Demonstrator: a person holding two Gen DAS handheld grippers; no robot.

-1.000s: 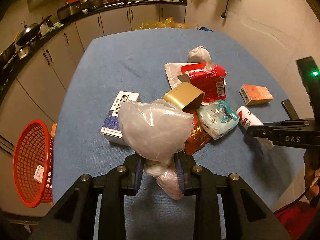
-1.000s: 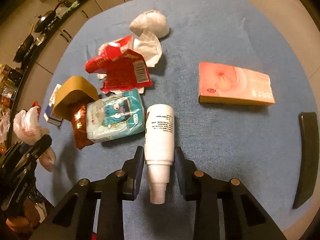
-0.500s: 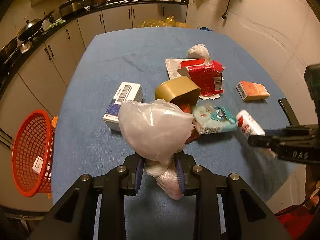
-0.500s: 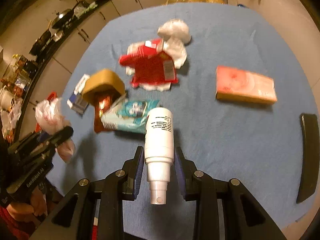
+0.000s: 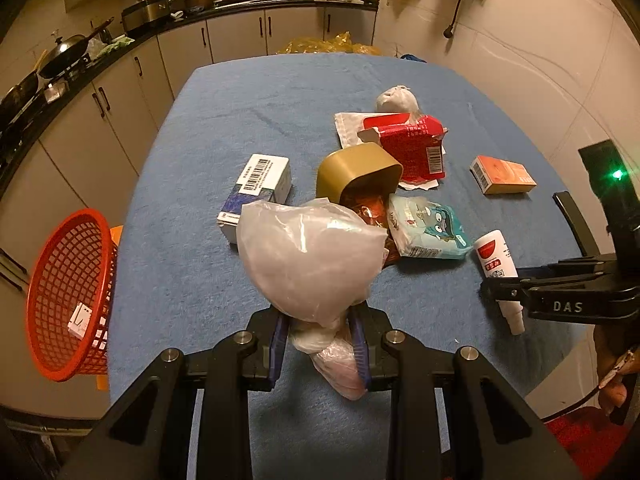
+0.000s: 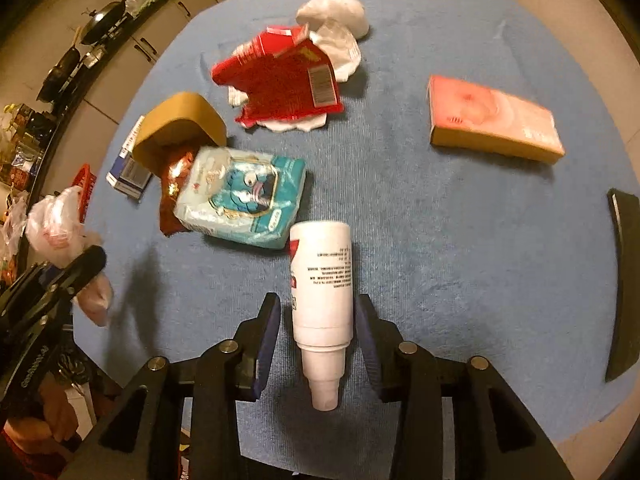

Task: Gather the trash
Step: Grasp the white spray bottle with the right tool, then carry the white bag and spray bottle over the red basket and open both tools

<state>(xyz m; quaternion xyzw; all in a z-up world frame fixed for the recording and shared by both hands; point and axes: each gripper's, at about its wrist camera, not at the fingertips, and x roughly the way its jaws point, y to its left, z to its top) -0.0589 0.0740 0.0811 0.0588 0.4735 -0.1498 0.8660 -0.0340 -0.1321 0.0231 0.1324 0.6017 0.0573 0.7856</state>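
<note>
Your left gripper (image 5: 319,346) is pinching the neck of a bunched clear plastic bag (image 5: 310,256); the bag balloons above the pads, with a pinkish wad hanging below them. It's held over the near edge of the blue table (image 5: 248,120).

Your right gripper (image 6: 318,332) has just been opening: a gap shows on both sides of the white spray bottle (image 6: 322,288) between the blue pads, so nothing is clamped. The bottle lies on the table, nozzle end toward you.

Landmark: the gold cup (image 5: 358,170), tipped on its side near the table's middle.
- Reddish foil wrapper (image 5: 368,210) spilling out of its mouth.
- Teal cartoon tissue pack (image 5: 428,226) just right of the cup, touching the wrapper; the bottle's base sits just beside that pack.
- Barcode box (image 5: 256,196) left of the cup.
- Torn red packet (image 5: 412,144) beyond the cup, lying on white paper; crumpled white wad (image 5: 396,98) further back.
- Orange-pink box (image 5: 502,174) well to the right, alone.
- Red mesh basket (image 5: 68,292) off the table's left edge, tilted, a white scrap inside.
</note>
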